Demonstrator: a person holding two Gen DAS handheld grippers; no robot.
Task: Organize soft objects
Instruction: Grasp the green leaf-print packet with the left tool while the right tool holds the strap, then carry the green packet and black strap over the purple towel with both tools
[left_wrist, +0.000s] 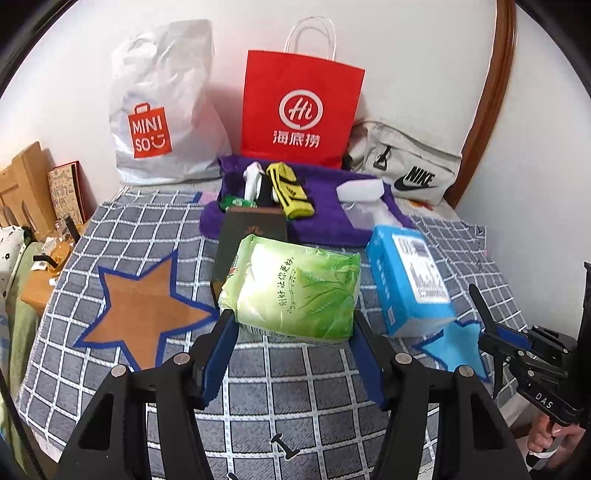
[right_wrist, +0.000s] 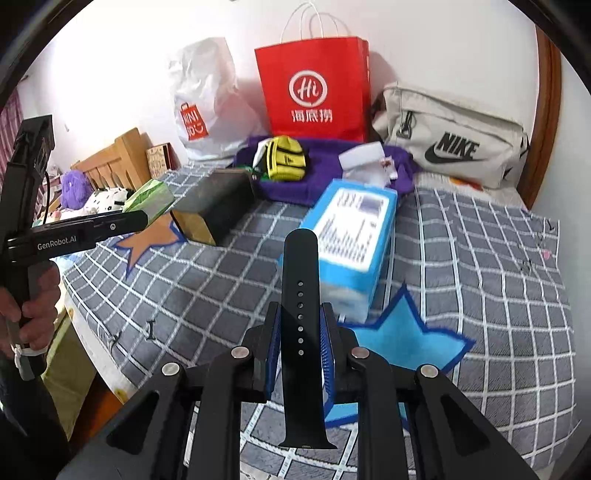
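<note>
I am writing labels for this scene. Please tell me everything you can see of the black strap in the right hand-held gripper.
The black strap is a matte, rubber-like watch band with a rounded far end and a row of small holes along its middle. The right hand-held gripper is clamped on its two long edges, blue pads pressing each side. It points forward above the checked blanket, touching nothing else; its near end carries a small connector piece.

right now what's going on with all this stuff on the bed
A person holds a pair of tongs in each hand over the checked blanket. The left tongs grip a green tissue pack by its sides, lifted off the blanket. The right tongs are shut on a black watch strap. A blue box and a dark box lie on the blanket.
</note>
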